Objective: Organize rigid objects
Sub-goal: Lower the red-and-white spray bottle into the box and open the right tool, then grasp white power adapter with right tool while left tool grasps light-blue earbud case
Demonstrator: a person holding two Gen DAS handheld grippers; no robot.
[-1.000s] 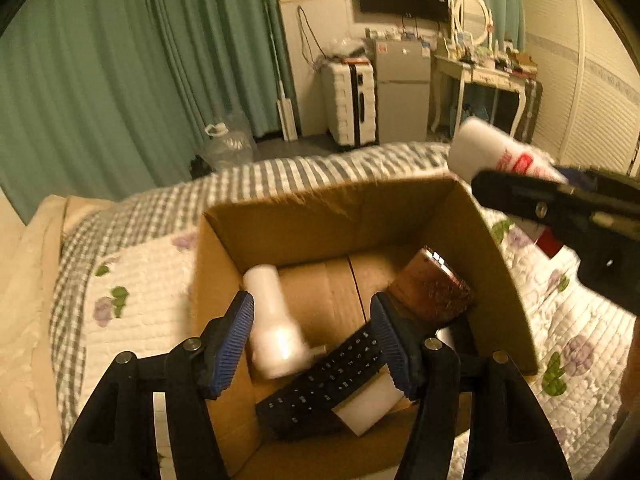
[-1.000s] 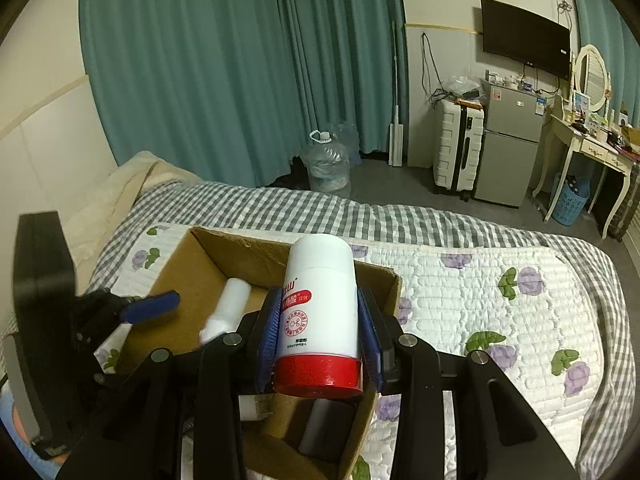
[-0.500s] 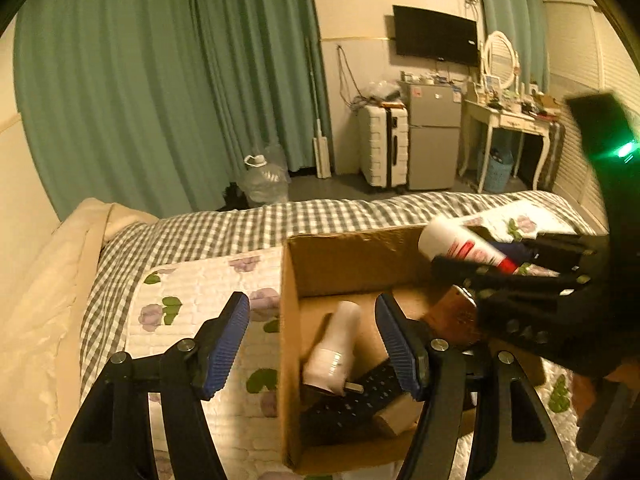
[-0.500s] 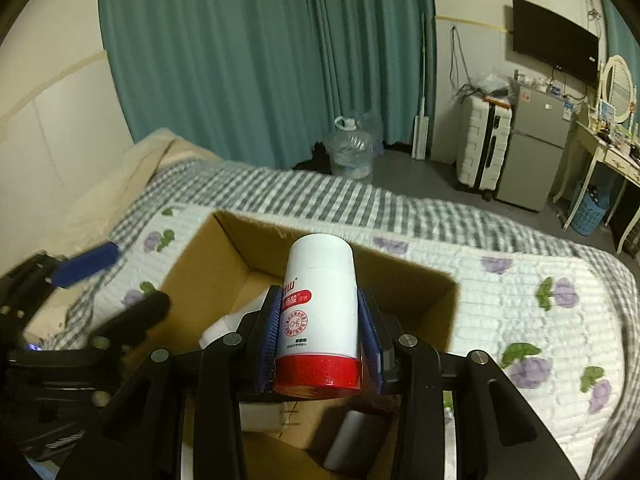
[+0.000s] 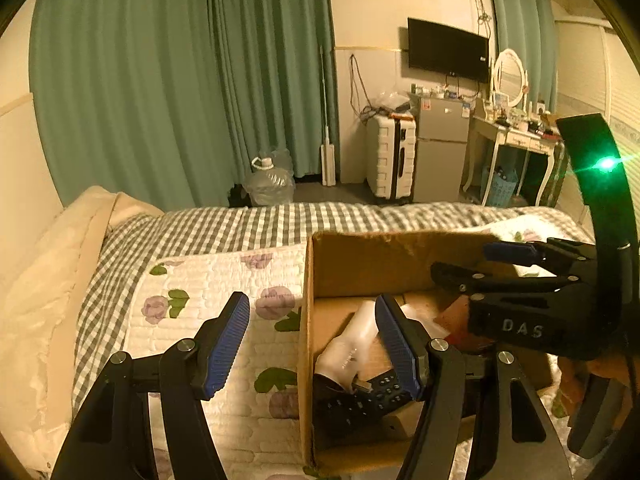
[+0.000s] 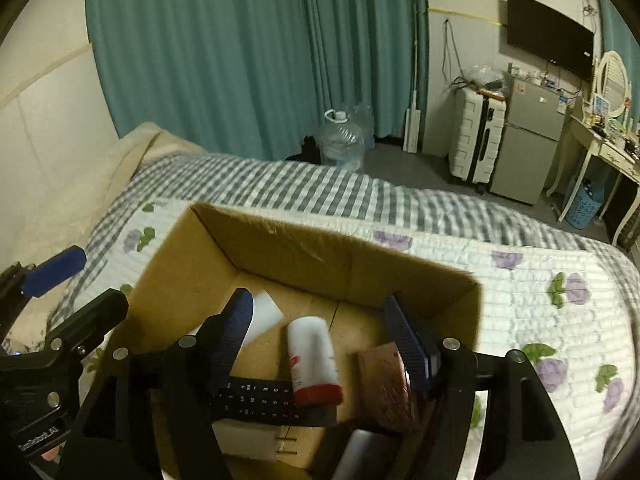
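Both jaws stand parted, empty — your right gripper [image 6: 320,336] above the cardboard box [image 6: 280,248], left gripper [image 5: 312,340] at its near-left wall. Red-capped bottle [image 6: 314,360] lies inside, beside the keyboard [image 6: 264,400]. Nothing seen outside — sorting looks nearly done.

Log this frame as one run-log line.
left gripper: open, empty | right gripper: open over box | bottle: lying in box, on remote | next: retract

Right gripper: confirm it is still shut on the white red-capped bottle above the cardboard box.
Wrong. The right wrist view shows the right gripper open and empty above the cardboard box; the white red-capped bottle now lies inside the box, across the black remote.
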